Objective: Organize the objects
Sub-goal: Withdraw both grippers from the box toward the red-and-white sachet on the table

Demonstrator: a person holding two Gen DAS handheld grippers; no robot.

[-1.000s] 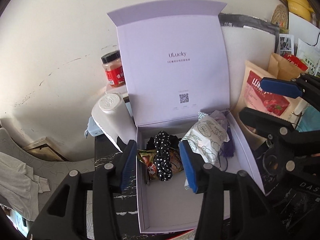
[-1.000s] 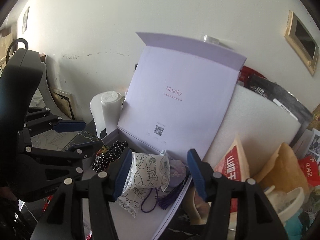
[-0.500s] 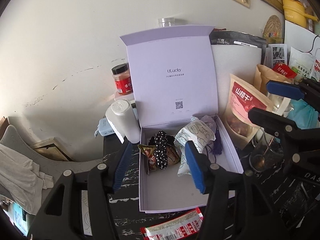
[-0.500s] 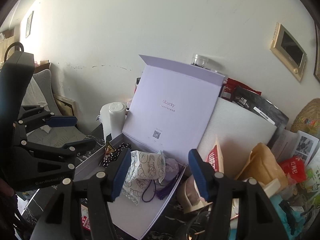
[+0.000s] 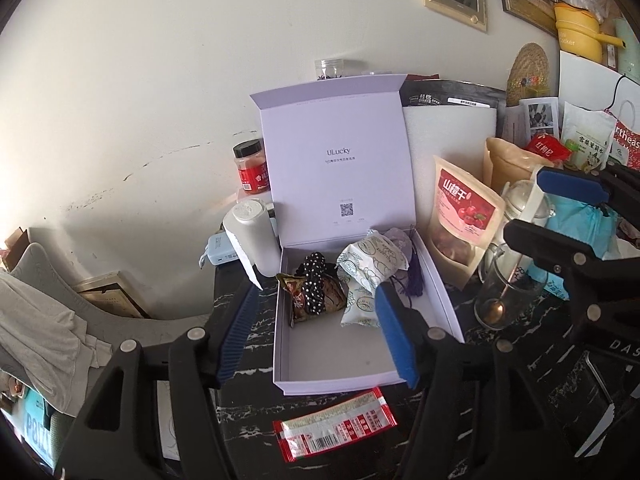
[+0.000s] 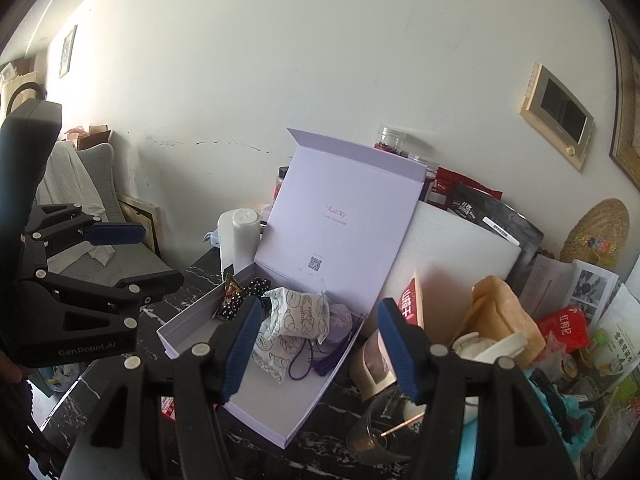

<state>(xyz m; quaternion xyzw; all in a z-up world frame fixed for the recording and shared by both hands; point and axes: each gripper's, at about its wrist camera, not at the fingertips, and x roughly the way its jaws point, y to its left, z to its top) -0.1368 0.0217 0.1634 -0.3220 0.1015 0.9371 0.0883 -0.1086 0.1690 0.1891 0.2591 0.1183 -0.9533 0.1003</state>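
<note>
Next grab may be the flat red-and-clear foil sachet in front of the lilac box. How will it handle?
The red-and-clear foil sachet probably flexes and weighs little: it lies flat and thin. Its glossy film may slip, and its low edges look hard to pinch.

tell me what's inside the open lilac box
Inside the lilac box: a brown snack wrapper under a polka-dot scrunchie, white printed packets, and a purple tasselled pouch. Anything beneath them is hidden.

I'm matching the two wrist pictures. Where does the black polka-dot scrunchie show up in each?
Left wrist: the polka-dot scrunchie lies at picture centre, in the back left part of the lilac box.
Right wrist: the scrunchie shows left of centre, at the box's far end.
Shared landmark: the QR code inside the raised lid.
</note>
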